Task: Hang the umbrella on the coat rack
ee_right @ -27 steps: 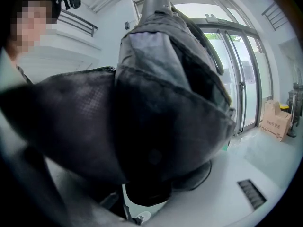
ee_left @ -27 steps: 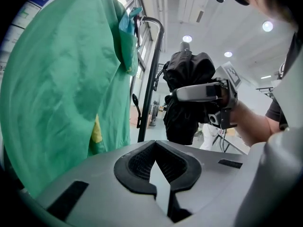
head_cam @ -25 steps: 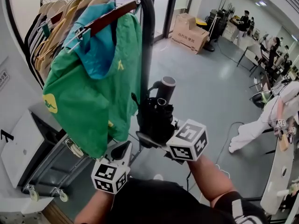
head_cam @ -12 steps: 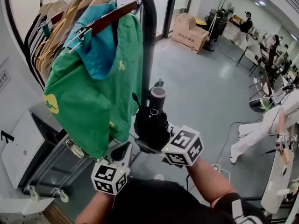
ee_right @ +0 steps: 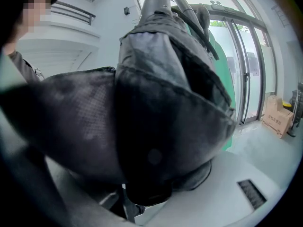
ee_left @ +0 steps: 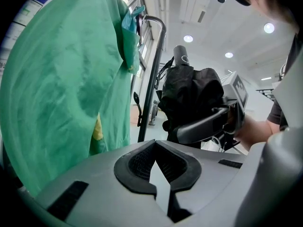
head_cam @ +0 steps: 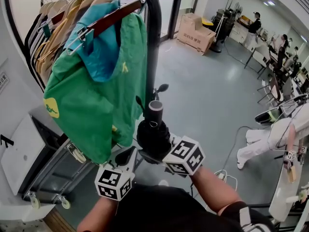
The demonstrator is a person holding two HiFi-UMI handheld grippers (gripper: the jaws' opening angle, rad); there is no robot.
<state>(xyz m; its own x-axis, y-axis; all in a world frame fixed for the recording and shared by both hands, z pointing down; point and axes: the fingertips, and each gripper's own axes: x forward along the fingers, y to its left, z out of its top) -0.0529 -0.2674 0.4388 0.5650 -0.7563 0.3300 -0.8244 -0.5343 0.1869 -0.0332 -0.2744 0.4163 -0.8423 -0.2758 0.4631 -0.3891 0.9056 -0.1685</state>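
Evidently I am only partway through: my right gripper (head_cam: 155, 151) is clamping the folded black umbrella (head_cam: 153, 129), holding it handle-up just beside the coat rack's black post (head_cam: 153, 47), below its small hook (head_cam: 161, 88). Nothing is hanging there yet. My left gripper (head_cam: 126, 157) is waiting lower down, jaws pressed together on nothing.

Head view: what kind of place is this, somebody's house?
Probably not a house; it looks like a big office or workshop hall. There is a wide grey floor, several people busy far off, a cardboard box by glass doors, and a clothes rack.
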